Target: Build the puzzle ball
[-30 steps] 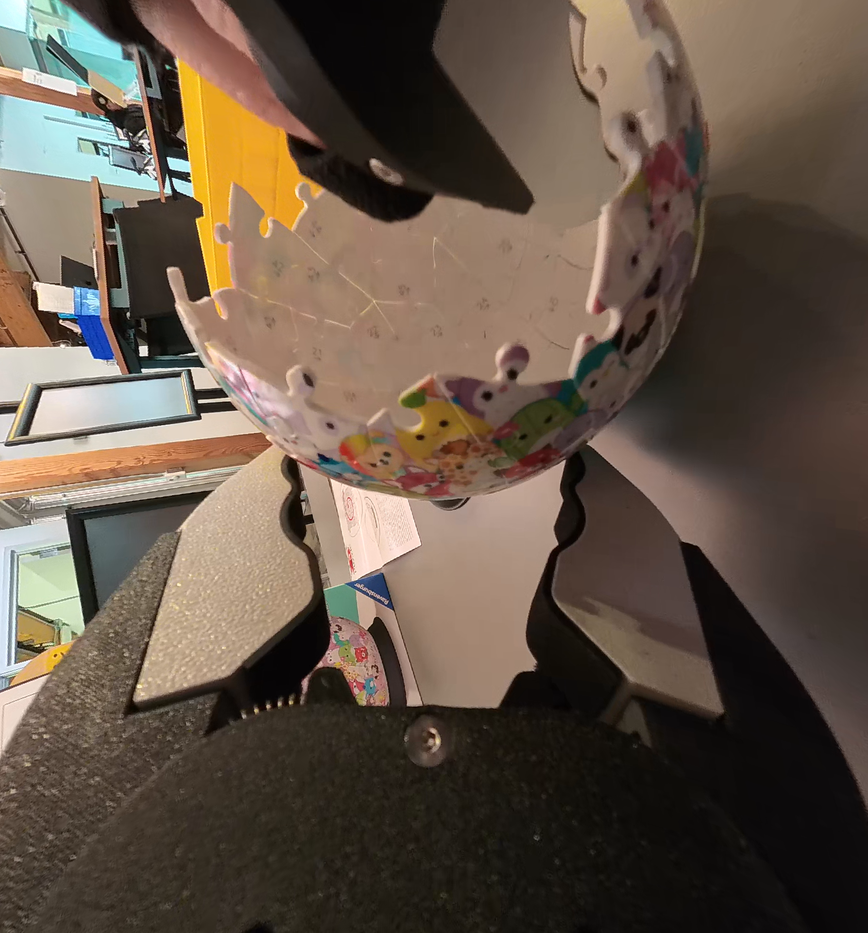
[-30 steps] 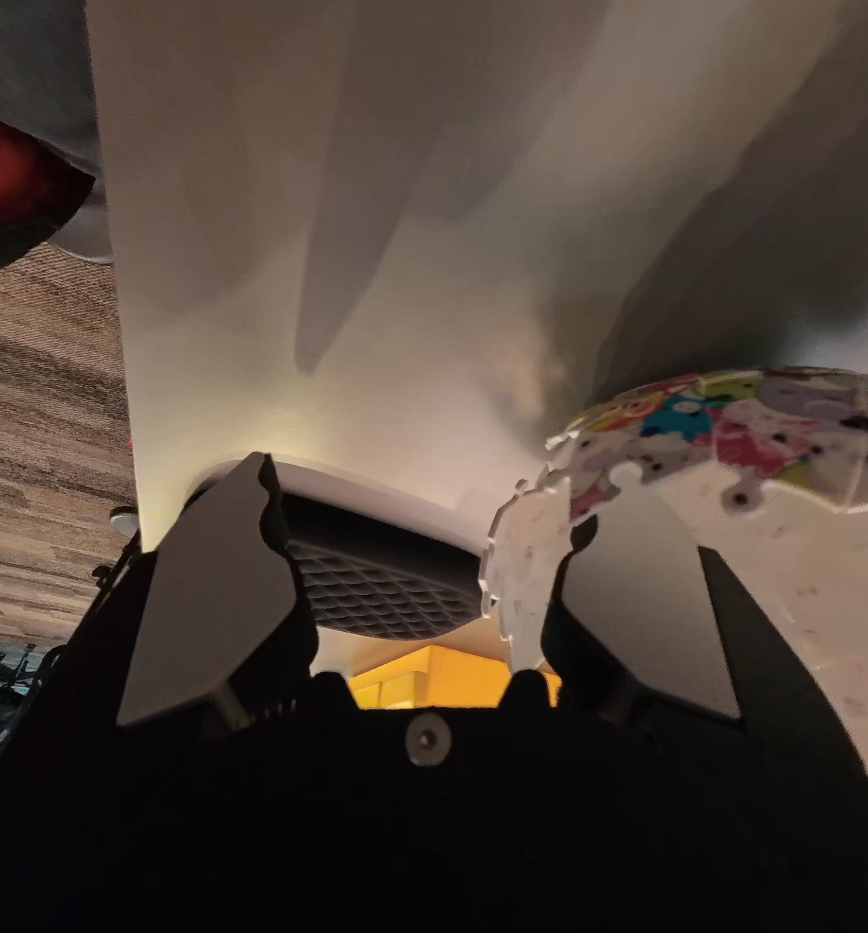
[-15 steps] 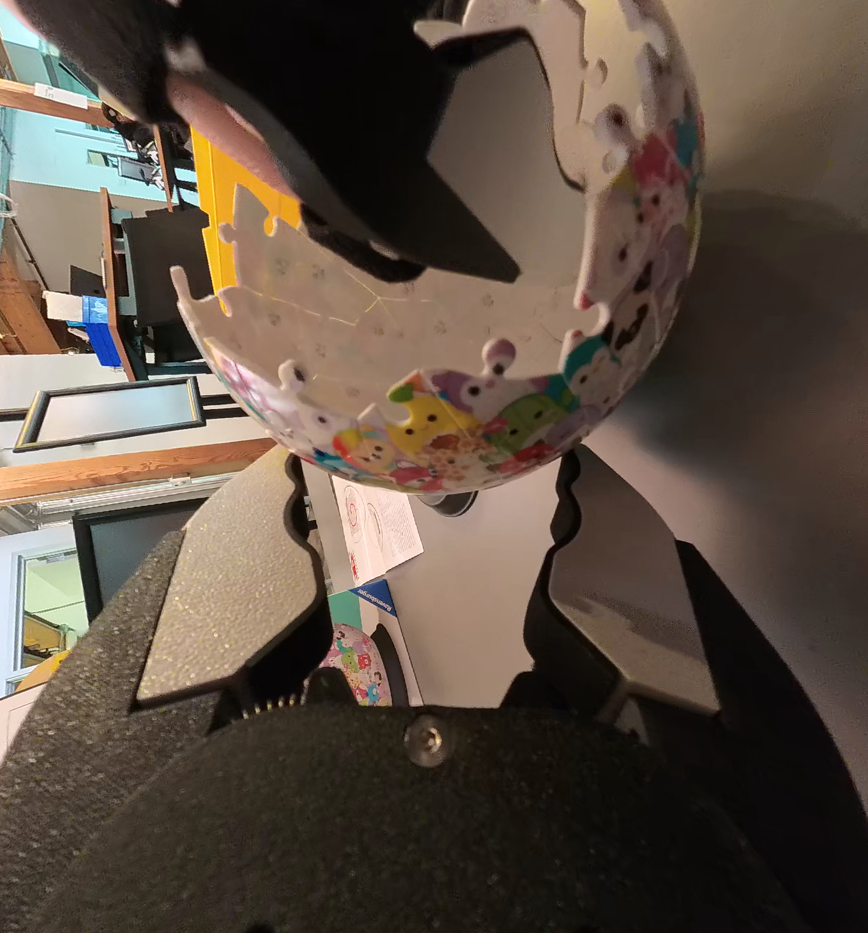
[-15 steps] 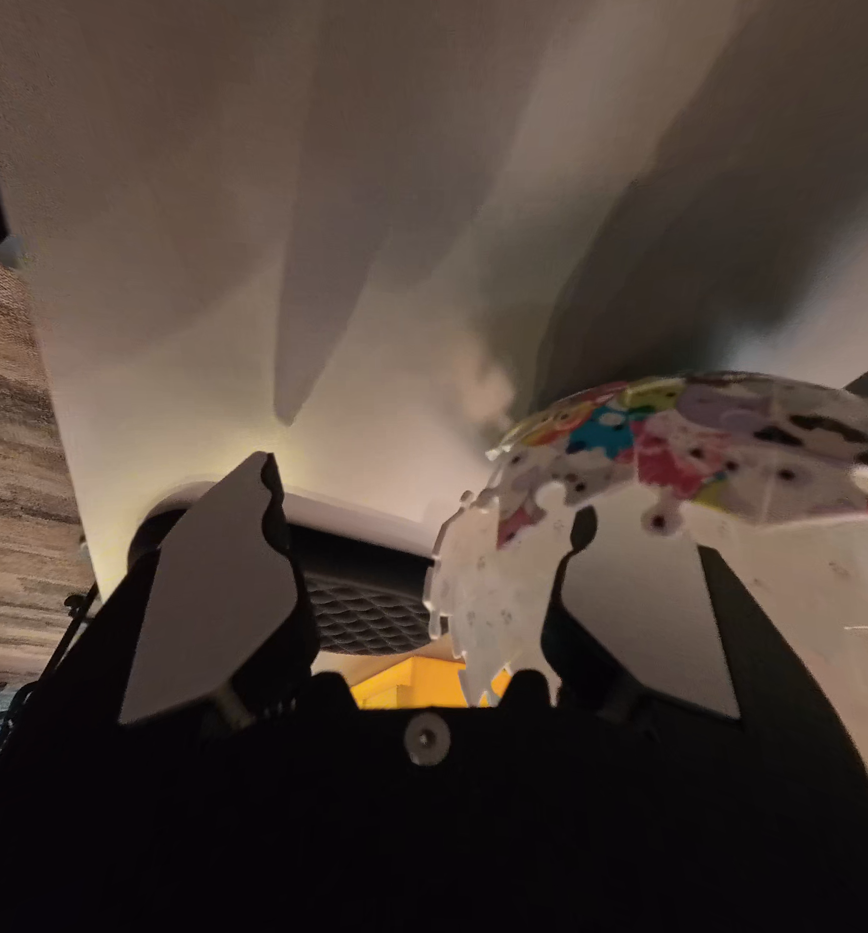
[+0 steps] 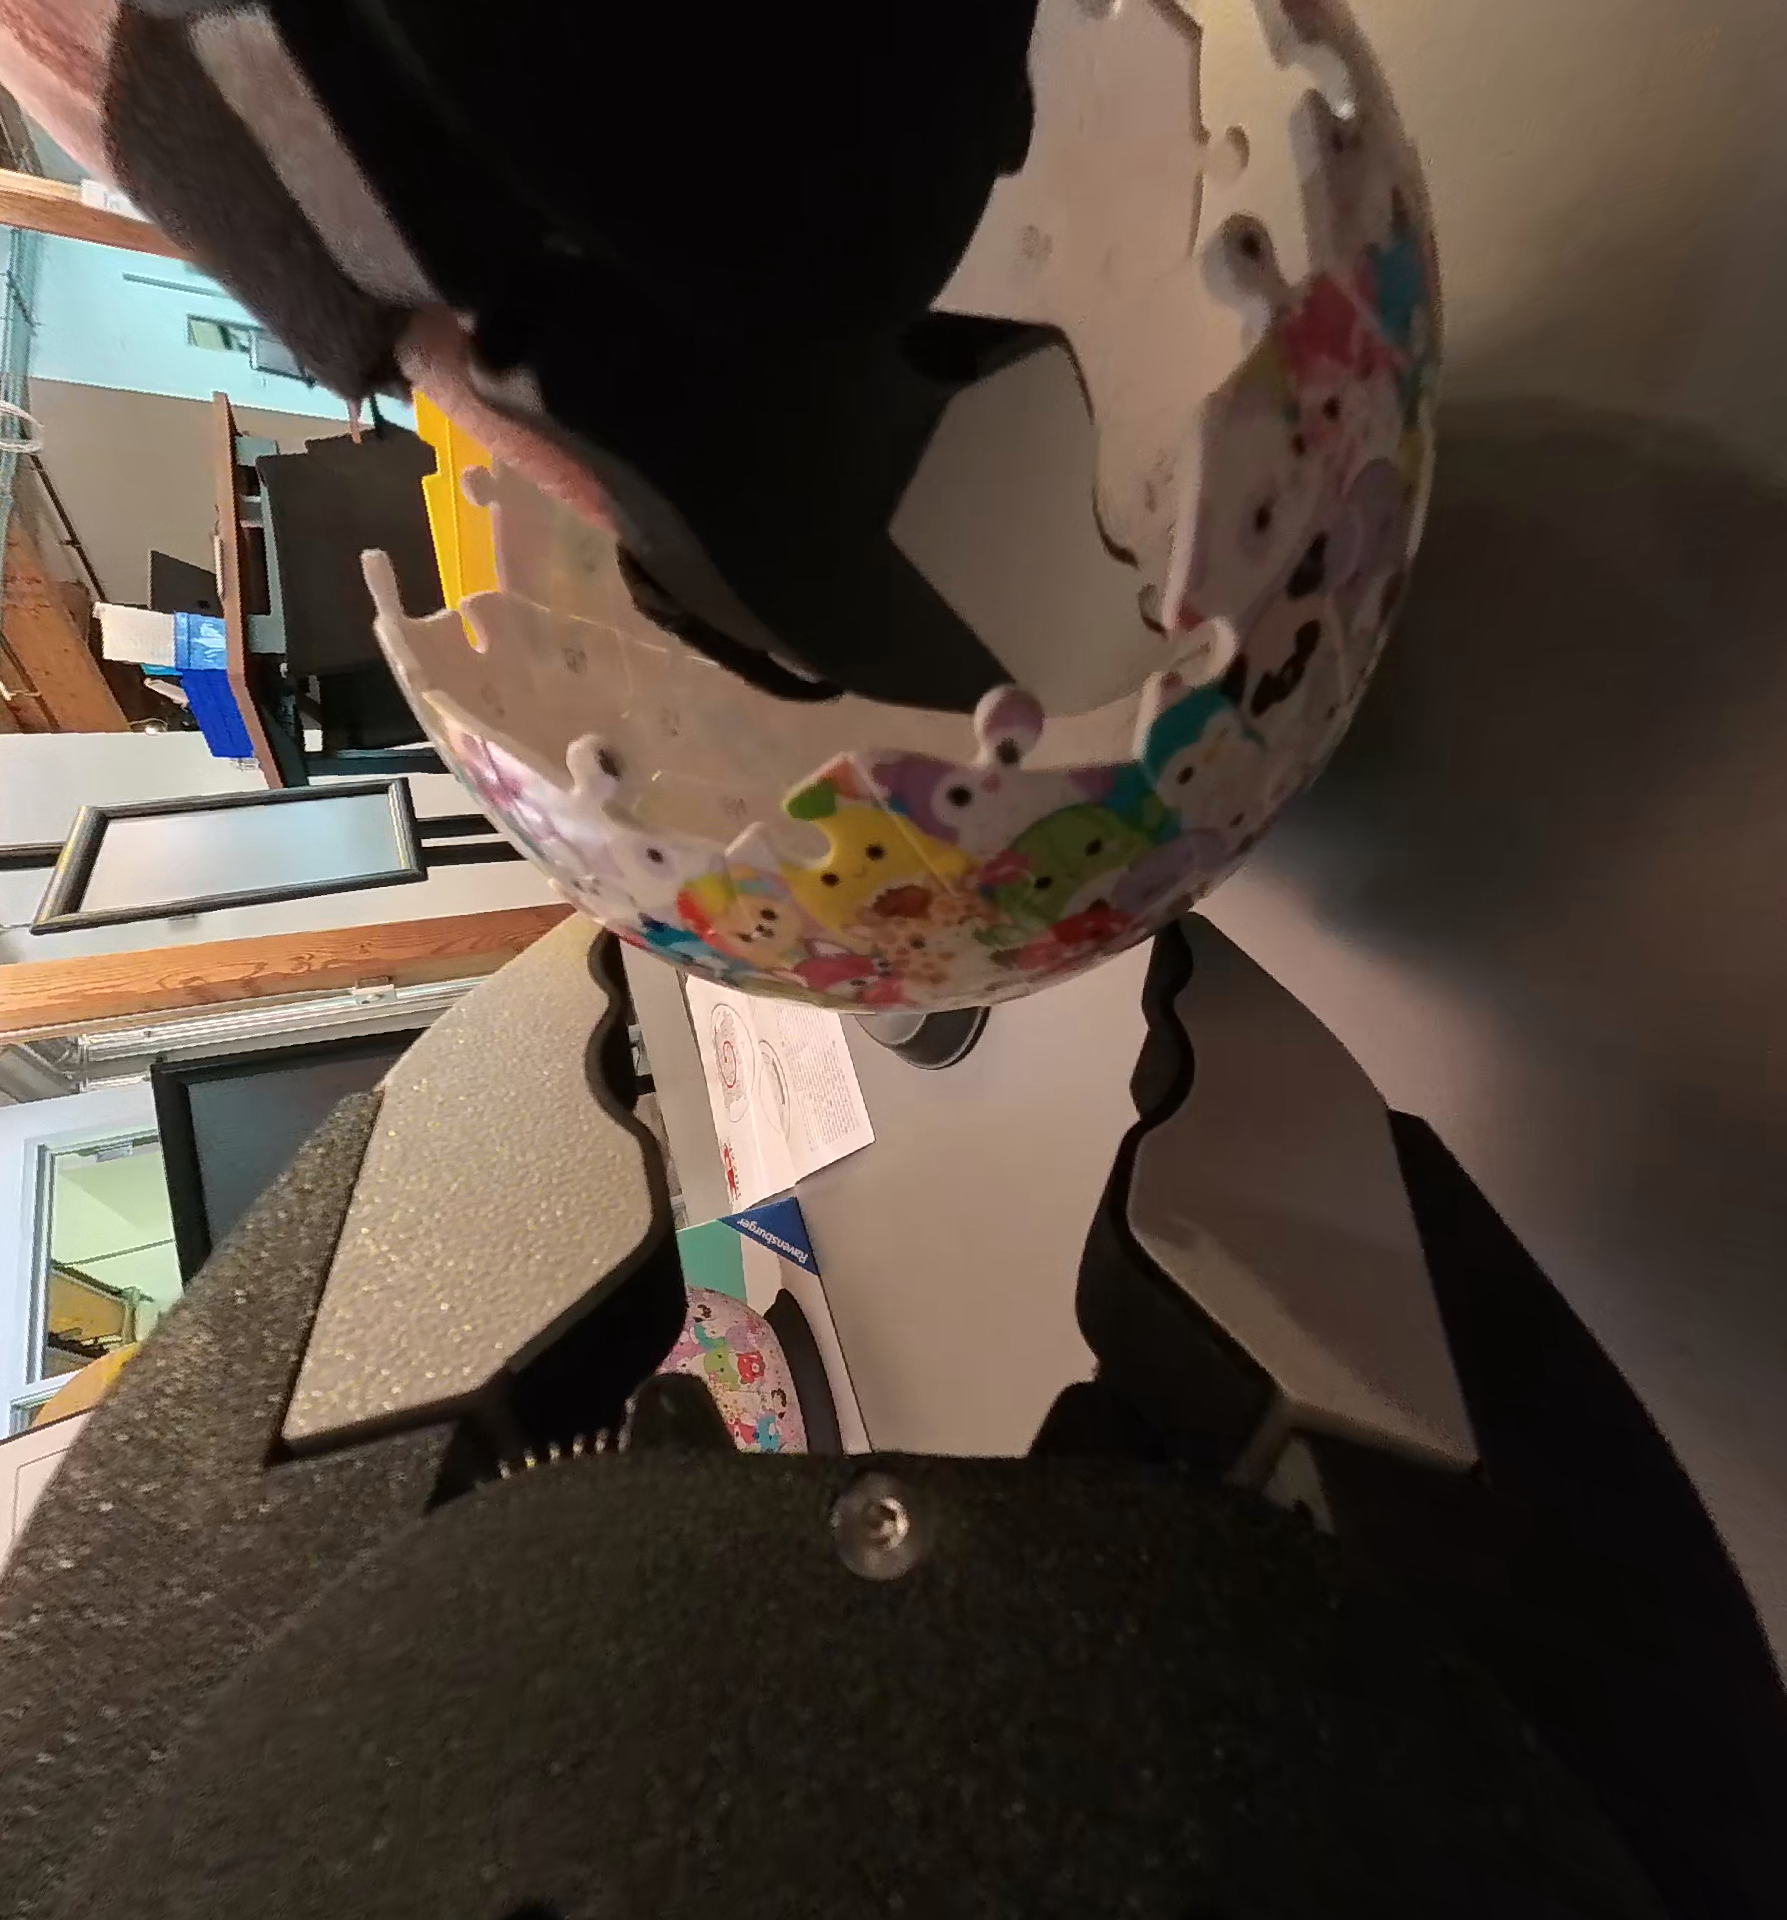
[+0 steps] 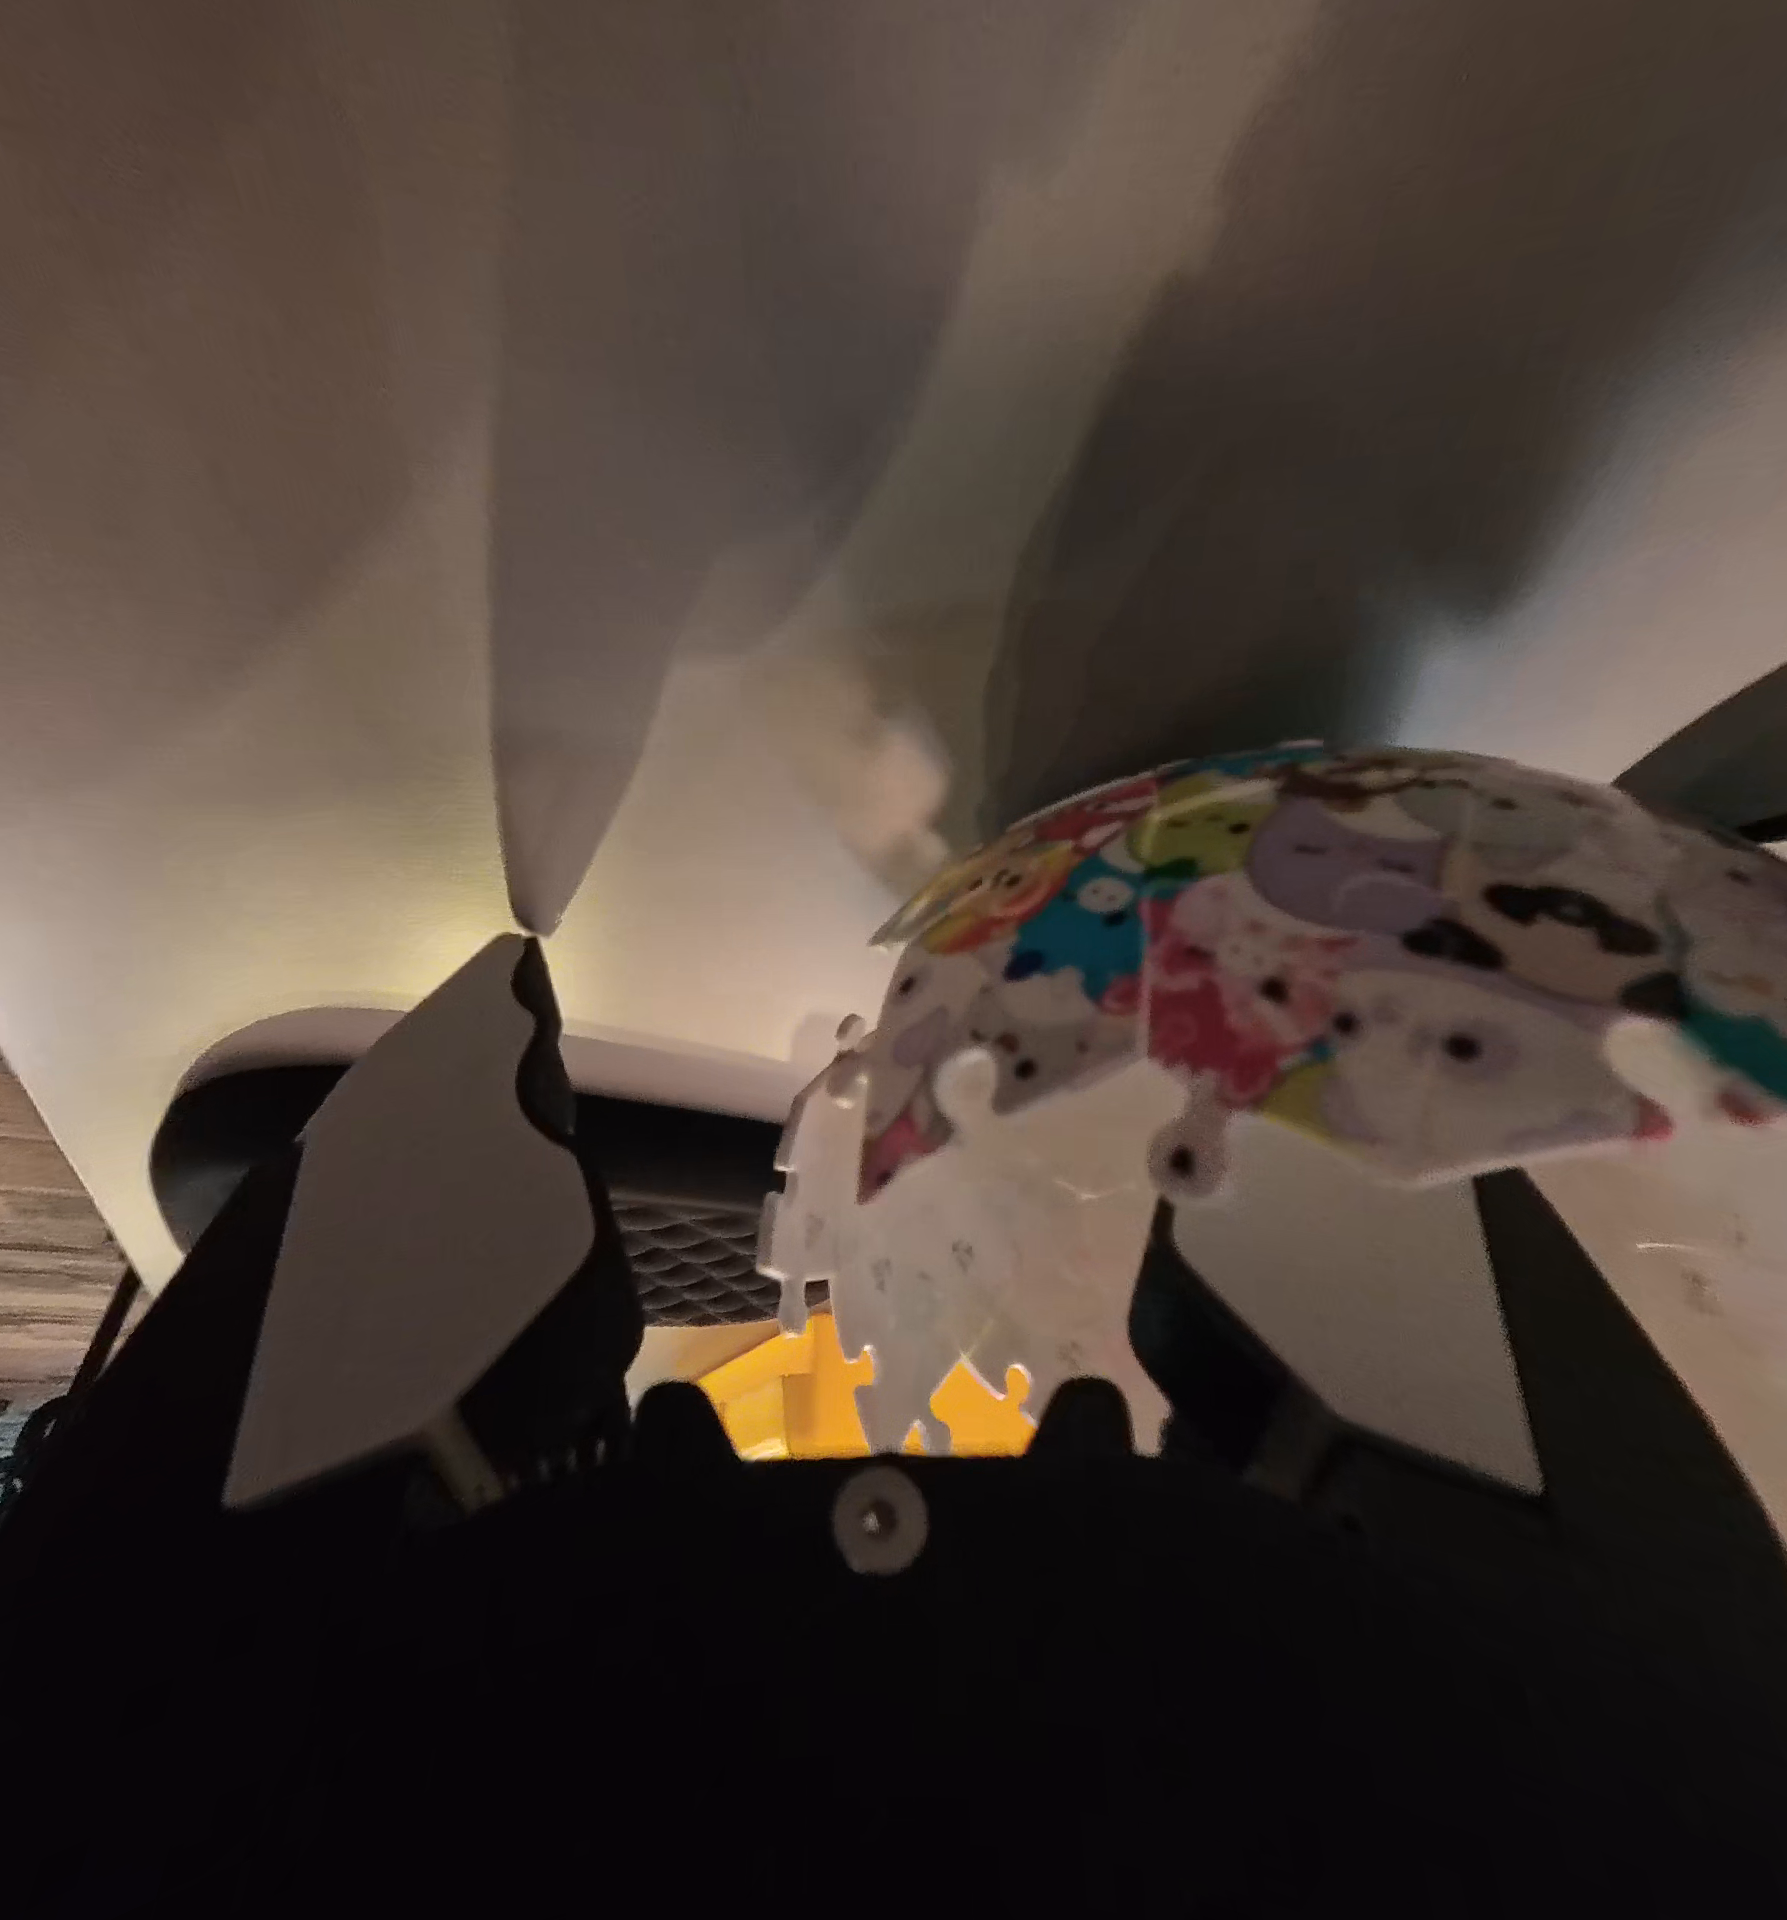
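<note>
The puzzle ball (image 5: 930,790), a partly built shell with a jagged, knobbed rim and a printed cartoon outside, is seen just ahead of the left gripper (image 5: 894,997), whose fingers are spread wide with nothing between them. The shell's rounded underside sits close above the fingertips; whether it touches them cannot be told. Against the grey table (image 5: 1595,935) the ball's far side is pressed or nearly so, a dark shadow being cast there.

The right gripper (image 6: 858,1039) is reached into the open shell from the rim side, its fingers parted; one finger (image 5: 785,582) lies inside the white hollow, while the other finger (image 6: 432,1195) stands outside in free space. The shell wall (image 6: 972,1226) is thus straddled, not clamped. In the right wrist view the rim's tabs are shown between the fingers, blurred.

Beyond the left gripper, a printed leaflet (image 5: 785,1091), a puzzle box (image 5: 754,1320) and a dark round stand (image 5: 920,1034) are set on the table, apart from the ball.
</note>
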A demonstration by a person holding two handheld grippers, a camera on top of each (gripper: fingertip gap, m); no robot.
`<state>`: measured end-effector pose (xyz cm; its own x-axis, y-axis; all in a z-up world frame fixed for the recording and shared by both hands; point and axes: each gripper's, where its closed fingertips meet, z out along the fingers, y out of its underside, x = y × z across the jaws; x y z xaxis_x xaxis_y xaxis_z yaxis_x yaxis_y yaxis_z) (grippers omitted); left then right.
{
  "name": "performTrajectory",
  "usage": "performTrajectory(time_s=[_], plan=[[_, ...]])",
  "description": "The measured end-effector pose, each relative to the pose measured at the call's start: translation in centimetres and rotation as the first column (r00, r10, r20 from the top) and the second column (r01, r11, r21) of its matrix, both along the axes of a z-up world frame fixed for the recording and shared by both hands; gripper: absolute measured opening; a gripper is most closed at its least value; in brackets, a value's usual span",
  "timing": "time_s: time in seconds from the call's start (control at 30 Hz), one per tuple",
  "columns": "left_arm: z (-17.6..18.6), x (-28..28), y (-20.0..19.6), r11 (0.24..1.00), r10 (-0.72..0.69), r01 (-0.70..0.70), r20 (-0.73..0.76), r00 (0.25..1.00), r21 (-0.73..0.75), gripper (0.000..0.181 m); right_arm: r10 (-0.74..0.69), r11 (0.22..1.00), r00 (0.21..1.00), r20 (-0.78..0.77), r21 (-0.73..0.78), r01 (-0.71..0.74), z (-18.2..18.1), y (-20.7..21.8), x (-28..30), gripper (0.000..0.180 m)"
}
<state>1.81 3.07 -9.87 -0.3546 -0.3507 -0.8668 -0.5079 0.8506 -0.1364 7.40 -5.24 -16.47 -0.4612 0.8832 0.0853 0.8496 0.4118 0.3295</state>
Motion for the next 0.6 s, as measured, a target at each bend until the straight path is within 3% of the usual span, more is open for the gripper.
performTrajectory(time_s=[0.2, 0.6], plan=[[0.0, 0.0, 0.0, 1.0, -0.001, 0.001, 0.001, 1.0, 0.001, 0.095, -0.001, 1.0, 1.0, 0.012, -0.016, 0.001, -0.2, 0.1, 0.0, 0.12], [-0.1, 0.1, -0.1, 1.0, -0.007, 0.007, -0.004, 1.0, 0.007, 0.092, -0.001, 0.999, 1.0, 0.011, -0.054, 0.001, 0.0, -1.1, 0.7, 0.097]])
